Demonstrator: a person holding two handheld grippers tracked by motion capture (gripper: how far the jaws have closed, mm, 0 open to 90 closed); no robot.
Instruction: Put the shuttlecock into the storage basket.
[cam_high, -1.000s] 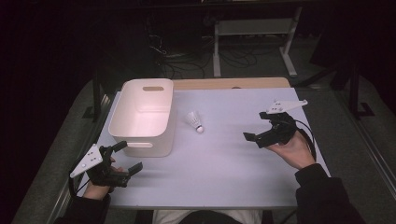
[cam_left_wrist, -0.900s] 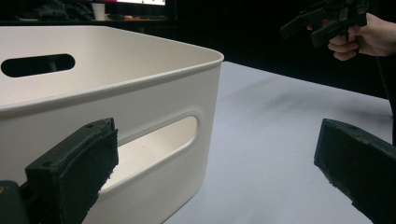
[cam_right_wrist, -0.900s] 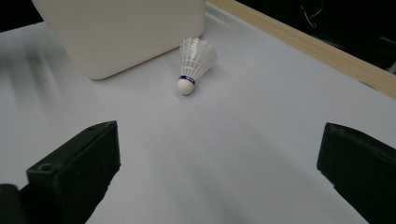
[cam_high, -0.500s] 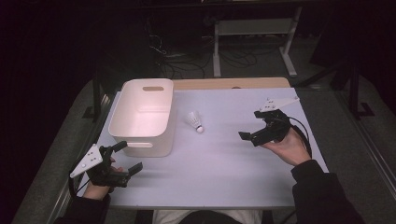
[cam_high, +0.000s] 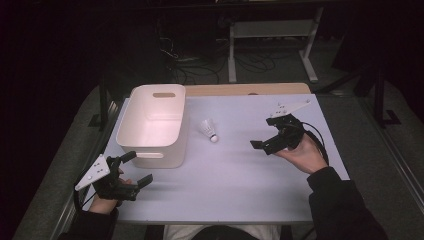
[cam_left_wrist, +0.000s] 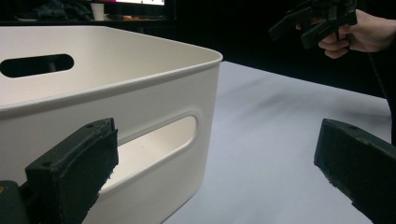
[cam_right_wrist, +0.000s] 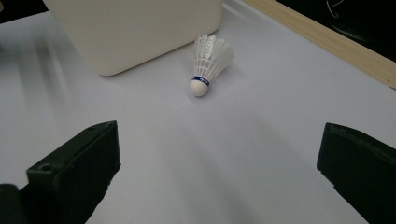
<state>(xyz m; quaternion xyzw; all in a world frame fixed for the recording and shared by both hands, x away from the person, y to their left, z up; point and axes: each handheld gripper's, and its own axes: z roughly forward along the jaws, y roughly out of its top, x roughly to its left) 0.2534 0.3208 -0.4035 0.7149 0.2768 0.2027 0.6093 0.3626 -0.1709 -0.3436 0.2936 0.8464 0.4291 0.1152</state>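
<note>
- Landmark for all positions: the white bin (cam_high: 155, 125), open-topped, with slot handles in its end walls, standing on the pale table (cam_high: 240, 185) toward its left side.
- Shuttlecock (cam_high: 208, 130) lies on its side on the table just beside the bin's right wall, apart from it; cork tip points toward the person's side, feathers toward the far edge. In the right gripper view the shuttlecock (cam_right_wrist: 208, 65) lies ahead of the jaws with the bin's corner (cam_right_wrist: 135, 32) behind it.
- Right gripper (cam_high: 267, 140) is held above the table, well to the right of the bin and to the right of the shuttlecock. Jaws spread wide, nothing between them, aimed at the shuttlecock.
- Left gripper (cam_high: 131, 170) sits low at the bin's near end, just beside the near wall. Jaws spread wide and empty; in the left gripper view the bin's near slot handle (cam_left_wrist: 154, 144) lies close ahead of them. I cannot tell whether a jaw touches the wall.
- Step in hand, judged: approach phase of picking up the shuttlecock with the right gripper, likely for placing in the bin. No grasp yet.
- Next move calls for: lowering the right gripper toward the bin side until the jaws straddle the cork or the feather base, then closing gently; the feathers look easy to crush, and the light shuttlecock could roll if nudged.
</note>
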